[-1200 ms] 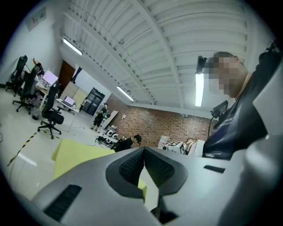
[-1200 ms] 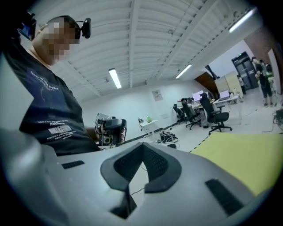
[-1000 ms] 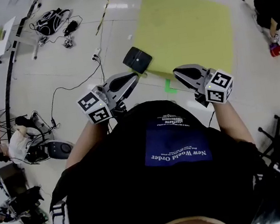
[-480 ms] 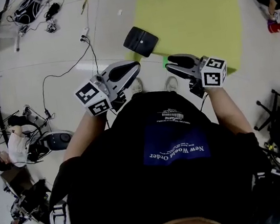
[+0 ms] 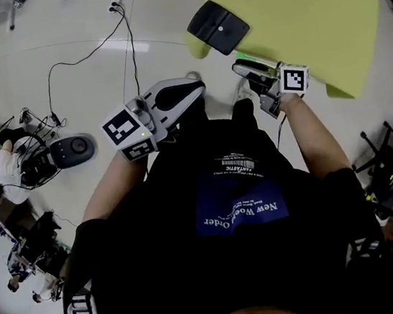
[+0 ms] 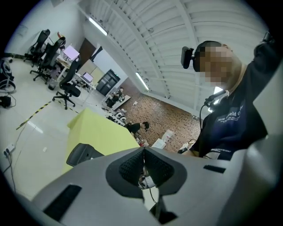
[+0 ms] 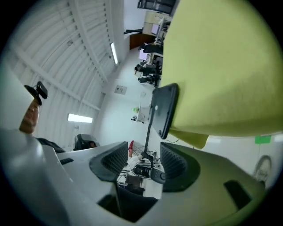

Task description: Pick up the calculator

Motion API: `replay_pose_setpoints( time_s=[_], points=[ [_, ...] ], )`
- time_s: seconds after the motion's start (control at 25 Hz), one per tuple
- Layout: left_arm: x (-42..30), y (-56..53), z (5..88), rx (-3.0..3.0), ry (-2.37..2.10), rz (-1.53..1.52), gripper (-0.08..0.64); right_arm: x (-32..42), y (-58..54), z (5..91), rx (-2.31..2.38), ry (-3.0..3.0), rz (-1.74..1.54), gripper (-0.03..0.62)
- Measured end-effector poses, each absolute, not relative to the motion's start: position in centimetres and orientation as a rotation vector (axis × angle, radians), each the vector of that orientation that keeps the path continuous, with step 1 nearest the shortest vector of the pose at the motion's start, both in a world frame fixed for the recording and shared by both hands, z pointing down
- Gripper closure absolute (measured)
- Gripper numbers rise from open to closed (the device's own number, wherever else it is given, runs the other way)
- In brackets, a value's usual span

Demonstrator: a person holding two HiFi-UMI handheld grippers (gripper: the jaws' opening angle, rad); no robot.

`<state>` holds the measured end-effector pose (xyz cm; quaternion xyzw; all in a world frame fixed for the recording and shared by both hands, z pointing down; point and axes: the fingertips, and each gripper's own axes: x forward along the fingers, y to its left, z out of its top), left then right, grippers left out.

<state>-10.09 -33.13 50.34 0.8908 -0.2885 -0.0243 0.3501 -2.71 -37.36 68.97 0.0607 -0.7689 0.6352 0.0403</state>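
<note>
At yellow mat (image 5: 308, 21) corner: calculator (image 5: 217, 28) straddles edge | left claw (image 5: 199, 86) together | right claw (image 5: 238, 69) just opening, apart, empty

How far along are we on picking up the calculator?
Nothing done yet: the calculator lies at the edge of the yellow mat, untouched. In hand: the right gripper has just been opening, nothing between its fingers. The left gripper is shut, empty. Left: reach, grasp, lift.

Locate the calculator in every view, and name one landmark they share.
Head view: calculator top centre, at the yellow mat's left corner.
Left gripper view: calculator left of centre, below the mat.
Right gripper view: calculator centre, tilted, left of the mat.
Shared landmark: the yellow mat.
</note>
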Motion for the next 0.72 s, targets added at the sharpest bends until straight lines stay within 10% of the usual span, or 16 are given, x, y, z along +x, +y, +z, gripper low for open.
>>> replay_pose_setpoints(
  time_s=[0.72],
  points=[
    [-11.1, -31.0, 54.8, 2.194, -0.72, -0.059, 0.554, -7.1, -40.6, 72.0, 0.17, -2.4, 2.213, 0.393]
  ],
)
